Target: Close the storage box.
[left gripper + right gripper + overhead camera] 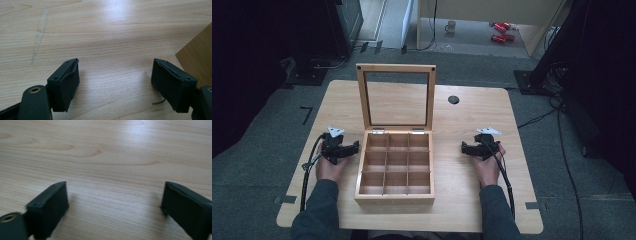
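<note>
One wooden box, two hand-held grippers

Compartment box on table centre, lid upright behind; hand-held grippers flank box left, right.

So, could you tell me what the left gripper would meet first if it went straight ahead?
Probably the wooden box: the open left gripper points toward its side wall, with bare table between them.

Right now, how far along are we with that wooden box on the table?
Done: the wooden box stands with its glass lid upright. In hand: nothing; the left gripper and right gripper rest open on the table either side. Left: all nine compartments look empty, so any filling or closing hasn't started.
</note>
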Tool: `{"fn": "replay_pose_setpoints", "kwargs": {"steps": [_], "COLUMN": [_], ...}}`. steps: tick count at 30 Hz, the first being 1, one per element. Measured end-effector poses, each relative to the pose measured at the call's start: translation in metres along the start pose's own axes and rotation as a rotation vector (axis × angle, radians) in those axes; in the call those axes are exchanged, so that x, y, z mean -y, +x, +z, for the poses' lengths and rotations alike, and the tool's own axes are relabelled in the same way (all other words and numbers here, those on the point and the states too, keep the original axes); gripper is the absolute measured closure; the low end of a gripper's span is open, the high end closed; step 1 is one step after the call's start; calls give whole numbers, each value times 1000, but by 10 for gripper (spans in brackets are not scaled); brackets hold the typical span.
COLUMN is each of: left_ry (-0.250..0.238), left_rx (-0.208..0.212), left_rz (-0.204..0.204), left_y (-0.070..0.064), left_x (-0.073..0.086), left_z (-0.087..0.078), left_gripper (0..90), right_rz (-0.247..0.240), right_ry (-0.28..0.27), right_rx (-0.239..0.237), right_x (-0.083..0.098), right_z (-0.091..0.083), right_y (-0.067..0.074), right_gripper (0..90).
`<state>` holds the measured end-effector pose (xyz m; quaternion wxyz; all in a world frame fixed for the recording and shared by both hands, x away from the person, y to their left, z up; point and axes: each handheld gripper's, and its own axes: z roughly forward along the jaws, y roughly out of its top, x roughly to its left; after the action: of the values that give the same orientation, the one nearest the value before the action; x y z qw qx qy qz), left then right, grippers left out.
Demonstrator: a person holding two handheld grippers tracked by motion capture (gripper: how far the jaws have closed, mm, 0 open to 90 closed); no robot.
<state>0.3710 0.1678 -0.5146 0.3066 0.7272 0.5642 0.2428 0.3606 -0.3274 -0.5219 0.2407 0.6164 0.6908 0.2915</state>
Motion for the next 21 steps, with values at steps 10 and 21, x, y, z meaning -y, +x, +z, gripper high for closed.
{"fn": "replay_pose_setpoints", "kwargs": {"steps": [10,21], "left_ry": [28,31], "left_rx": [-11,-4], "left_rz": [-11,-8], "left_y": [5,11], "left_x": [-1,-1], "left_z": [-3,-4], "left_gripper": [232,259], "right_rz": [-18,-54], "right_ry": [14,38], "right_rx": [-17,-51], "right_x": [-1,-10], "right_z": [-2,-10], "right_y": [1,11], "right_gripper": [95,217]}}
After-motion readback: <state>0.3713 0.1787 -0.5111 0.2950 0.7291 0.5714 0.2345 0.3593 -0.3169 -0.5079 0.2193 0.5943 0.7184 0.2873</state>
